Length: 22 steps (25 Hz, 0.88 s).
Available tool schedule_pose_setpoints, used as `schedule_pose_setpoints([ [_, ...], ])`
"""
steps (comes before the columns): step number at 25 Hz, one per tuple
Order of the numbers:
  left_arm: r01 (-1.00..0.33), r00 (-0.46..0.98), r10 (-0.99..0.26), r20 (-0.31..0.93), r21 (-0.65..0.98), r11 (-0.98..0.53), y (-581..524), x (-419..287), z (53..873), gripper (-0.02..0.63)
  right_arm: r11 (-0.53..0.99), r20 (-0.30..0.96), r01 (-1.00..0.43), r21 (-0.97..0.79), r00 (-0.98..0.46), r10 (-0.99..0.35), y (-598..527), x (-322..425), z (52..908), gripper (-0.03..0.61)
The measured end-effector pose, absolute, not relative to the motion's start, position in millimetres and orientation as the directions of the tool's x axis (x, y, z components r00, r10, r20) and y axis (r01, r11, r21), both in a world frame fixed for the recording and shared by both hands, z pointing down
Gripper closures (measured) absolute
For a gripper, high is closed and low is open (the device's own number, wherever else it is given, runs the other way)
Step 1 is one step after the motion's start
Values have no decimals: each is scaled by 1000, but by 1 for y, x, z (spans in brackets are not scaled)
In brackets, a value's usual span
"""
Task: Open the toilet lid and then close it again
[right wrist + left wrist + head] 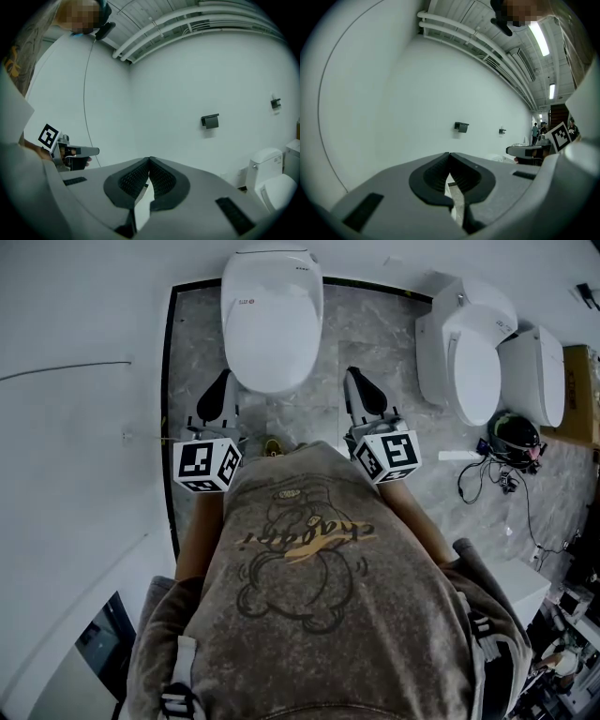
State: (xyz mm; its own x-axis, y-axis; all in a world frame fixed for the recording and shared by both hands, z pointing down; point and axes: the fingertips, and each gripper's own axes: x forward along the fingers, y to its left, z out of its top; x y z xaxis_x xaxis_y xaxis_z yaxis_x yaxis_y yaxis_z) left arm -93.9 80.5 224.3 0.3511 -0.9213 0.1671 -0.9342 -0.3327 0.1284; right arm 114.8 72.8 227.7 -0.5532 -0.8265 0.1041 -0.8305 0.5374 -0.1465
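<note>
My left claw (223, 382) and right claw (355, 381), both clenched on nothing, flank the near front edge of the white glossy oval toilet lid (272, 320), which lies shut just ahead, its long axis running away from me, the left claw nearer.

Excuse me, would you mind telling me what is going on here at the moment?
A person stands facing a white toilet with a two-jaw gripper in each hand. The toilet's lid is down. The left gripper and the right gripper are held out to either side of the toilet's front end, both with jaws closed and nothing between them. Neither has taken hold of the lid. Two more toilets stand off to the right.
</note>
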Motion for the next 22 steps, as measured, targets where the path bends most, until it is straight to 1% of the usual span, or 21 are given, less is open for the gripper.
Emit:
schedule_pose_setpoints([
  [10, -930, 362, -915, 176, 130, -343, 87, -94, 226, 604, 541, 106, -829, -141, -556, -825, 75, 110, 228, 552],
  [22, -928, 365, -912, 189, 148, -341, 101, -98, 232, 604, 601, 119, -793, -105, -610, -784, 80, 96, 226, 552],
])
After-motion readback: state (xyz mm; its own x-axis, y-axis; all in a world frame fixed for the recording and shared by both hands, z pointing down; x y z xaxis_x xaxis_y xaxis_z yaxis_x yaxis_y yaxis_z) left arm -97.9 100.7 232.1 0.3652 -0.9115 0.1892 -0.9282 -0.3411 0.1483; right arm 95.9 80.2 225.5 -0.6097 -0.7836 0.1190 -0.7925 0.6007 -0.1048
